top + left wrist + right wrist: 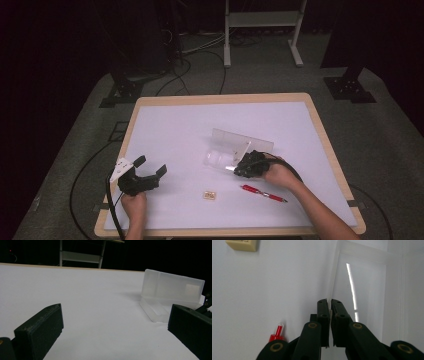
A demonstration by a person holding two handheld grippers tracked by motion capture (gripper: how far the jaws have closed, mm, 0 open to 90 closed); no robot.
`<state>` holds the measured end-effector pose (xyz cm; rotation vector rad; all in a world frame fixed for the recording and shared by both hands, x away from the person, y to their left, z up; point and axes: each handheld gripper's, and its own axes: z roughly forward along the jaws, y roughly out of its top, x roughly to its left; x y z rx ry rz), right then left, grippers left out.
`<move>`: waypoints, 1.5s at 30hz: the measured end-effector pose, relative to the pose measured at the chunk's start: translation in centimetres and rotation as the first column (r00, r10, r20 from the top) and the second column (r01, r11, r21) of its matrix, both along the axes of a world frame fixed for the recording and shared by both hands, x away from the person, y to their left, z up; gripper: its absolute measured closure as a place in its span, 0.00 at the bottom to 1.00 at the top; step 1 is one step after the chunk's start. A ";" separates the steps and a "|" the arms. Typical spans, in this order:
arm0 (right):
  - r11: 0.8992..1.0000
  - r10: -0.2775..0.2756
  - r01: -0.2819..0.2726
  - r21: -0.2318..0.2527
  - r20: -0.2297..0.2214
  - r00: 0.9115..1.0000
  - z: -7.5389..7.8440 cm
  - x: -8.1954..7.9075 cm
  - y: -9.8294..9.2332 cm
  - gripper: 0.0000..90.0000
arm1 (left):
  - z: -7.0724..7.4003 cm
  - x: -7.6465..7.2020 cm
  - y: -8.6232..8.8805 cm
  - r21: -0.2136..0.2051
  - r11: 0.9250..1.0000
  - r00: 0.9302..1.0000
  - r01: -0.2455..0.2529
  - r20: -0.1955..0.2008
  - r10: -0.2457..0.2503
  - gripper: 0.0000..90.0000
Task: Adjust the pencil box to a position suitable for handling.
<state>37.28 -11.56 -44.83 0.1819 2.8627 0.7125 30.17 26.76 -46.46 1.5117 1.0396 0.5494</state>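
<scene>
Right gripper view: my right gripper [329, 306] has its jaws closed on the thin edge of the translucent plastic hinged case [362, 290], pinching the wall between the pads. In the high view the case [227, 150] lies open right of the middle of the white table [175, 125], nearer its right edge, lid raised. I judge the step in hand as steadying or opening the case for loading. The case interior looks empty. The red pen [263, 193] and the small beige eraser [209, 195] lie near the front edge. My left gripper [150, 167] rests near the front left corner, jaws wide apart, holding nothing. The next move calls for that gripper to fetch an item.
</scene>
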 end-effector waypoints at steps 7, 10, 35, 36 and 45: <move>1.000 -0.016 0.017 0.013 -0.017 1.000 0.2 0.0 -0.2 0.85 | 0.0 0.0 0.0 0.001 1.000 1.000 0.002 0.000 -0.002 0.00; 0.999 -0.026 0.027 0.035 -0.023 0.999 0.6 -0.1 -0.4 0.80 | 0.0 0.0 0.0 0.000 1.000 1.000 0.001 -0.001 -0.001 0.00; 0.983 -0.095 0.103 0.150 -0.061 0.994 2.1 -2.6 -4.8 0.72 | 0.0 0.0 0.0 0.003 1.000 1.000 0.000 -0.003 0.000 0.00; 0.983 -0.096 0.104 0.149 -0.063 0.993 2.0 -2.7 -4.9 0.72 | 0.0 0.0 0.0 0.004 1.000 1.000 0.001 -0.003 -0.001 0.00; 0.976 -0.114 0.130 0.173 -0.099 0.988 1.8 -3.6 -6.2 0.70 | 0.0 0.0 0.0 0.003 1.000 1.000 0.000 -0.002 0.000 0.00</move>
